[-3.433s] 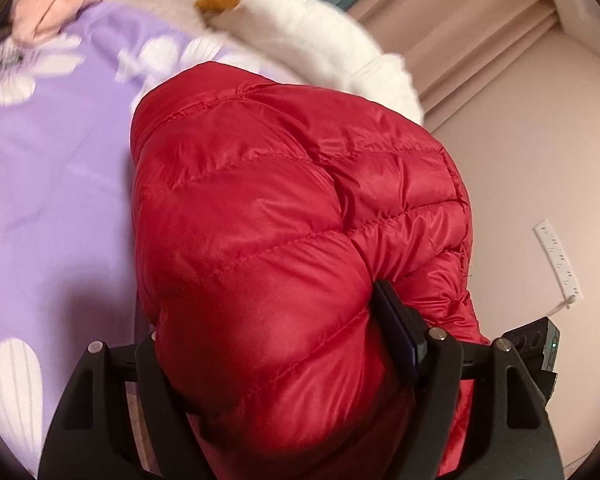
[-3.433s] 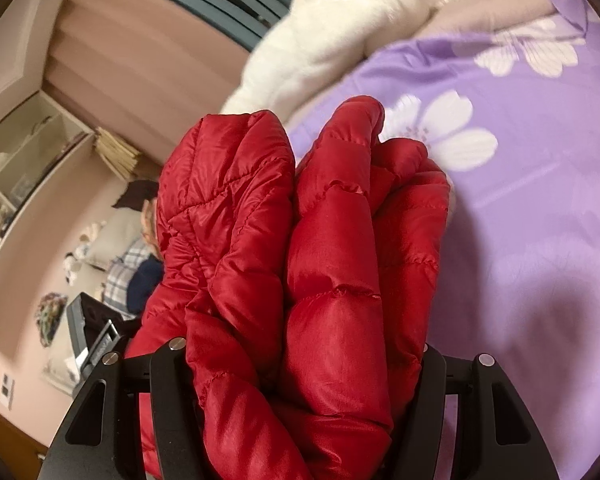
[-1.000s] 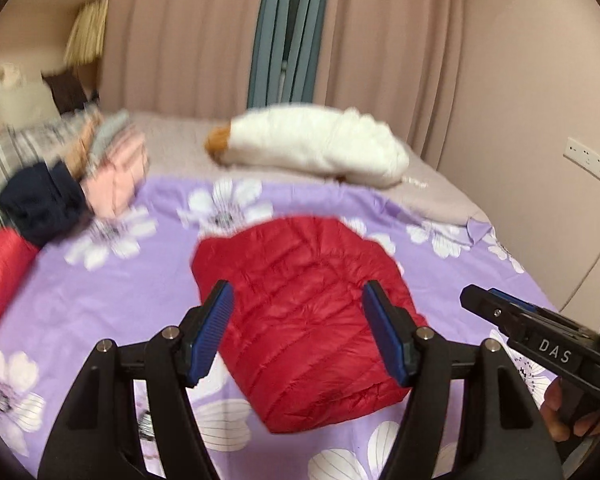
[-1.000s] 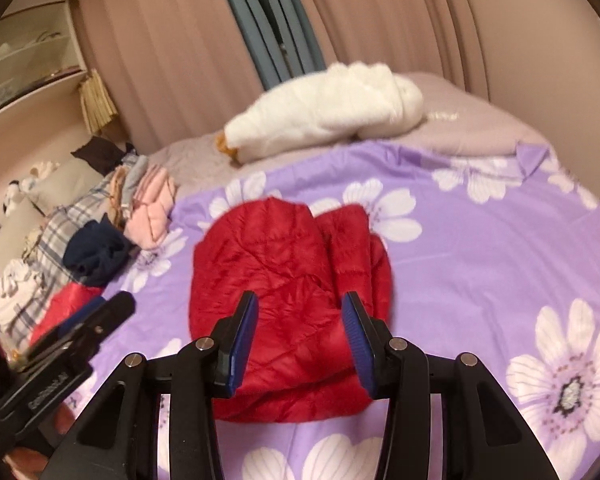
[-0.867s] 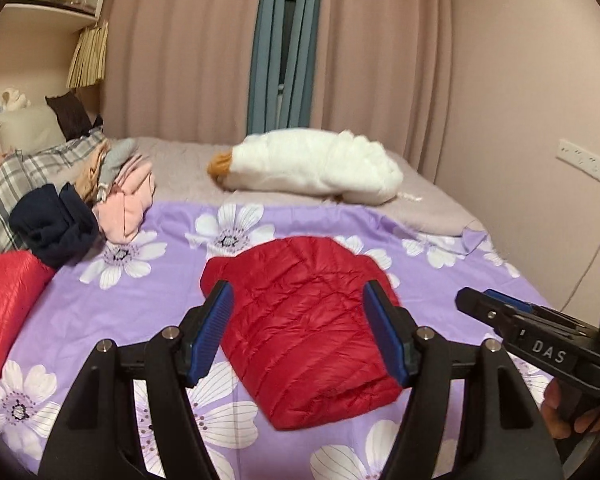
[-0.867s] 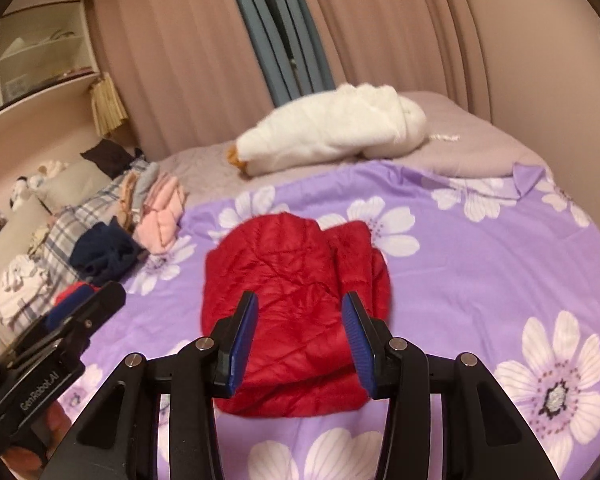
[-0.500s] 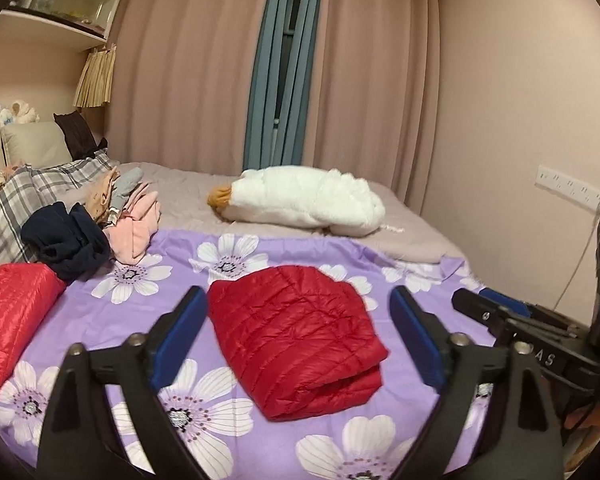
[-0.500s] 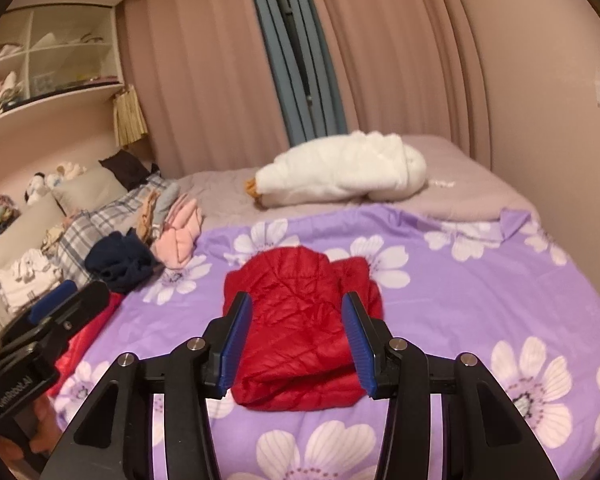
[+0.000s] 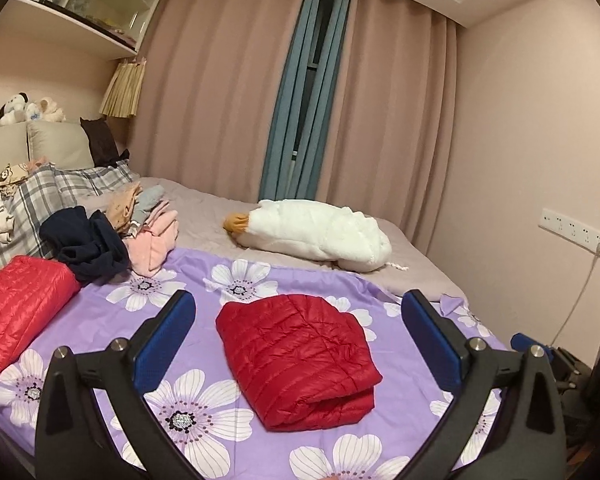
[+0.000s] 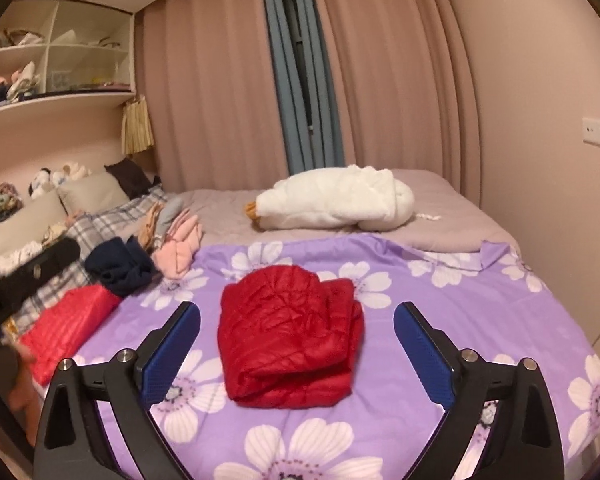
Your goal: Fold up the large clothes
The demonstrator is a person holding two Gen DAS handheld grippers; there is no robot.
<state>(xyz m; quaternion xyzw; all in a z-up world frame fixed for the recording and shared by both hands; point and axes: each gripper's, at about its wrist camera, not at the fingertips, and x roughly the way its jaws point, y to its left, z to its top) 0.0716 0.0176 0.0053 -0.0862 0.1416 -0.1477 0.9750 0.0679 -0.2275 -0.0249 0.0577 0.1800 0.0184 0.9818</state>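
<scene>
A red quilted down jacket (image 9: 296,356) lies folded into a thick bundle on the purple flowered bedspread (image 9: 204,416); it also shows in the right wrist view (image 10: 290,334). My left gripper (image 9: 298,344) is open and empty, held back from the bed, its blue pads wide apart either side of the jacket in the picture. My right gripper (image 10: 296,350) is open and empty too, pulled back the same way.
A second folded red jacket (image 9: 14,312) lies at the bed's left edge. A dark navy garment (image 9: 88,246), pink clothes (image 9: 154,238) and plaid bedding (image 9: 40,204) lie behind it. A white goose plush (image 9: 312,234) lies across the far side. A wall (image 9: 540,152) stands to the right.
Both grippers let go of the red jacket, which now lies folded on the bedspread. Both have backed away and upward and opened wider.
</scene>
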